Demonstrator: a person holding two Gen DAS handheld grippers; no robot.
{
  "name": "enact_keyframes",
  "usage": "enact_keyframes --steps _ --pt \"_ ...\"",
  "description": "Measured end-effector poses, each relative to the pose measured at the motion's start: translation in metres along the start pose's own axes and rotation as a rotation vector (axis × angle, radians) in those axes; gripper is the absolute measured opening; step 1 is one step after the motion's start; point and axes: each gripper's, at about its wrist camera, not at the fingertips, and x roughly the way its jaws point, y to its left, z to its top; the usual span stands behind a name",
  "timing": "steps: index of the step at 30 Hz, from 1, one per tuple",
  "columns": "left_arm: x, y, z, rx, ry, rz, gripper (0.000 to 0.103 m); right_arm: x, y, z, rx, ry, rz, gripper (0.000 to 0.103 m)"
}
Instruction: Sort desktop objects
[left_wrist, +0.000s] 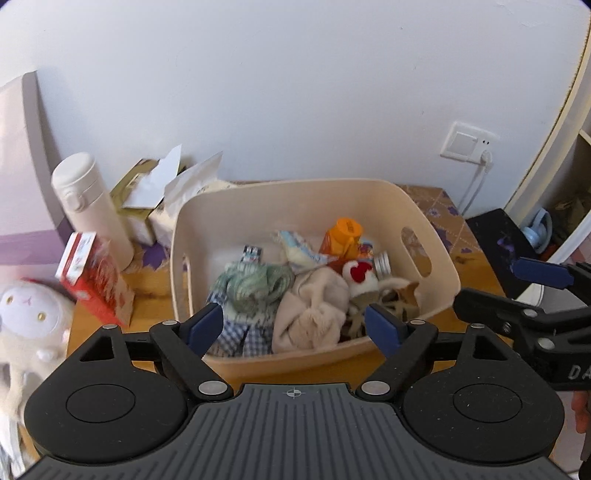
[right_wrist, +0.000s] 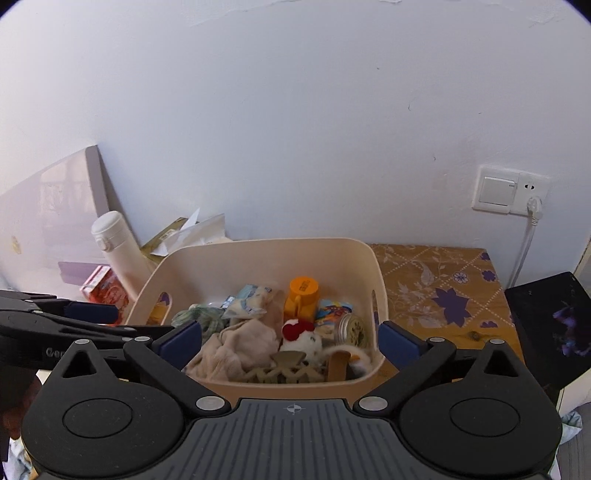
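- 1 cream bin (left_wrist: 436, 221) on the patterned table (right_wrist: 443, 291), filled: 1 orange bottle (right_wrist: 301, 295), 1 beige cloth (left_wrist: 314, 314), 1 green yarn bundle (left_wrist: 255, 284), 1 silver-lidded jar (right_wrist: 352, 326).
- Outside, left of the bin: 1 white flask (left_wrist: 90, 206), 1 red carton (left_wrist: 98, 280), its writing unreadable.
- 2 grippers: left gripper (left_wrist: 295, 325) and right gripper (right_wrist: 290, 338) both spread wide, holding nothing.

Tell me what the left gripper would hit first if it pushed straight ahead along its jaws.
Probably the beige cloth piled in the bin. The left gripper is open and empty, aimed down into it, though it might clip the near rim first.
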Motion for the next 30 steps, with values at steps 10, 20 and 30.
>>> enact_keyframes --steps 10,20,30 --pt "-0.071 -0.026 -0.041 0.011 -0.024 0.012 0.085 -0.081 -0.013 -0.036 0.096 0.021 0.018 0.103" --pt "-0.143 -0.066 -0.108 -0.004 -0.041 0.014 0.085 -0.169 -0.014 -0.079 0.096 0.004 -0.012 0.103" --pt "-0.192 -0.086 -0.16 0.006 -0.057 0.028 0.085 -0.219 -0.028 -0.14 0.083 0.069 -0.024 0.103"
